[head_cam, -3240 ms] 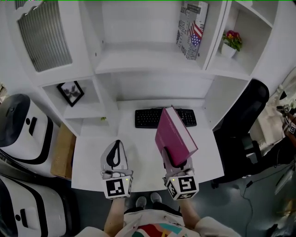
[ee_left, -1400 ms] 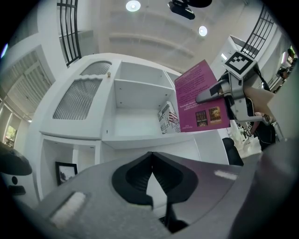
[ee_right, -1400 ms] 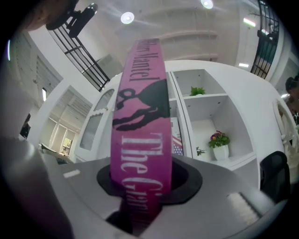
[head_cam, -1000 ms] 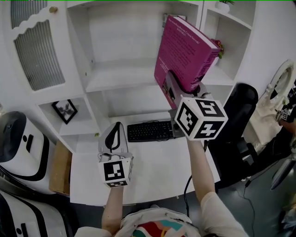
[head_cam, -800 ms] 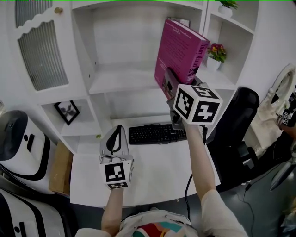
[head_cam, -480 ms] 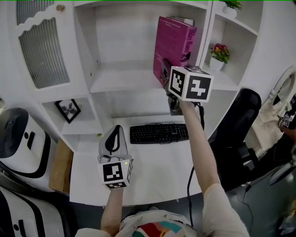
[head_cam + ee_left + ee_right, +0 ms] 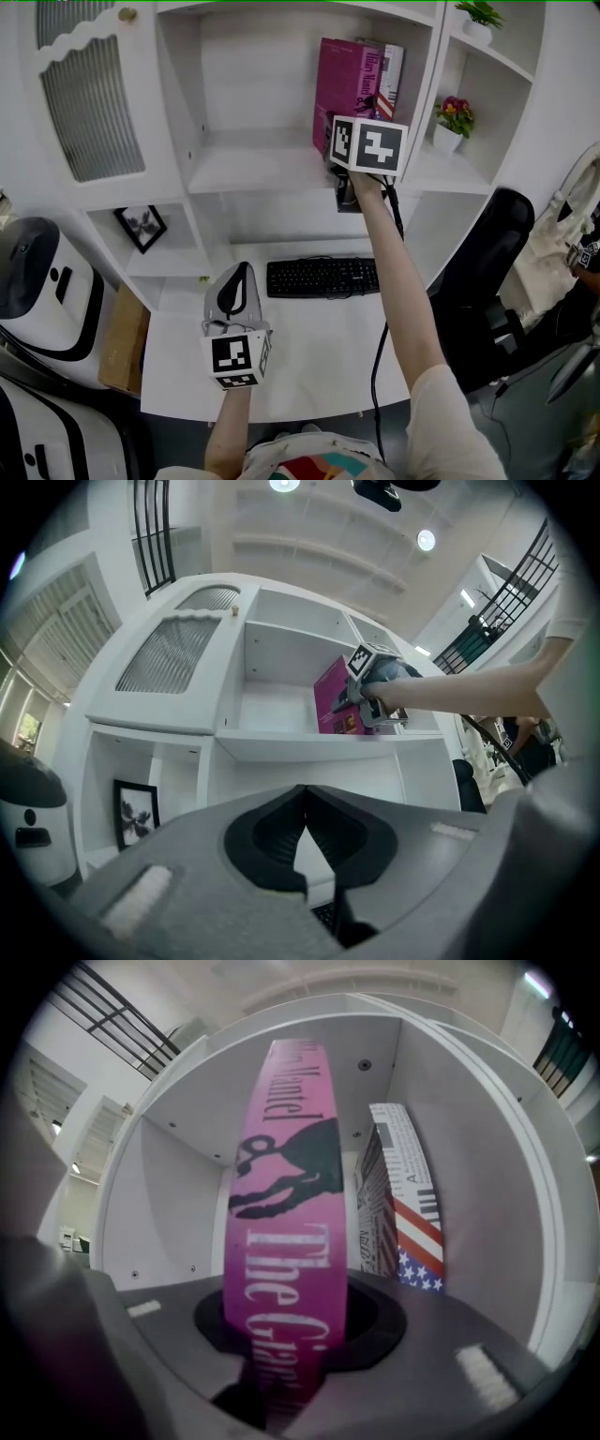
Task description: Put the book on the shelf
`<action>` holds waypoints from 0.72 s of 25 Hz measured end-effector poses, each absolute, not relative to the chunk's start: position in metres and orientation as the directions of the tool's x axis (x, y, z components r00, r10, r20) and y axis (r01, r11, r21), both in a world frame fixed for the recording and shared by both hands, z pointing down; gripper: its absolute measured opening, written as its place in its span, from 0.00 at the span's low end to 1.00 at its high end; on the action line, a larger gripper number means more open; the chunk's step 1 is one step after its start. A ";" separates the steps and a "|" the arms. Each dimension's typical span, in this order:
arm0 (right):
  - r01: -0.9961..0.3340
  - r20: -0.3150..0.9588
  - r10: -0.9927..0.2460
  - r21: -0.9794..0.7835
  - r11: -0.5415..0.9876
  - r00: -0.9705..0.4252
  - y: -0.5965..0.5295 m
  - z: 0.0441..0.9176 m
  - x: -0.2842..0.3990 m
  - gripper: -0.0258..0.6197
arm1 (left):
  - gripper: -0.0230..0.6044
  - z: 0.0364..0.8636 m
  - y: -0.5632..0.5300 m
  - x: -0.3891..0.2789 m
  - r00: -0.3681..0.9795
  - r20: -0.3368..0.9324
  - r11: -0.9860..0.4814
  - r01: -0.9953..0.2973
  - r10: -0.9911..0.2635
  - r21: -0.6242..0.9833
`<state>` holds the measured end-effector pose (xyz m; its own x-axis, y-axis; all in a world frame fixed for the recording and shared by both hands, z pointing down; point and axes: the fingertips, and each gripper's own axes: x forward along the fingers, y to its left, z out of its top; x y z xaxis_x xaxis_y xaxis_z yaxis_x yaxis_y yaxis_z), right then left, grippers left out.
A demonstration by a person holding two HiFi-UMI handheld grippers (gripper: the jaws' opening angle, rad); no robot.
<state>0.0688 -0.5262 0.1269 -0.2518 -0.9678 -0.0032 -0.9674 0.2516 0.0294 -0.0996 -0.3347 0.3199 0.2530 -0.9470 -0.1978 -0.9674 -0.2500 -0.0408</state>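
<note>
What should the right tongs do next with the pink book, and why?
Probably ease the book down onto the shelf before releasing: the right tongs grip its spine, it stands upright left of the flag book, but I can't see it resting yet.

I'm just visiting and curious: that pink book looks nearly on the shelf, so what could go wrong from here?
The magenta book stands upright in the right gripper, with nothing propping its left side on the shelf; once released, it might topple that way. It could also nudge the flag-print book beside it.
</note>
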 end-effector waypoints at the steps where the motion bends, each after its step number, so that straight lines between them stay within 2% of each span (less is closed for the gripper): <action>1: -0.968 -0.002 -0.969 0.029 0.248 -0.248 -0.532 0.126 0.068 0.26 | 0.04 0.322 -0.336 -0.102 0.248 -0.193 -0.246 -0.969 -0.949 -0.038; 18: -0.982 0.000 -0.983 0.023 0.185 -0.185 -0.593 0.123 0.070 0.26 | 0.04 0.338 -0.354 -0.132 0.181 -0.141 -0.177 -0.983 -0.973 -0.045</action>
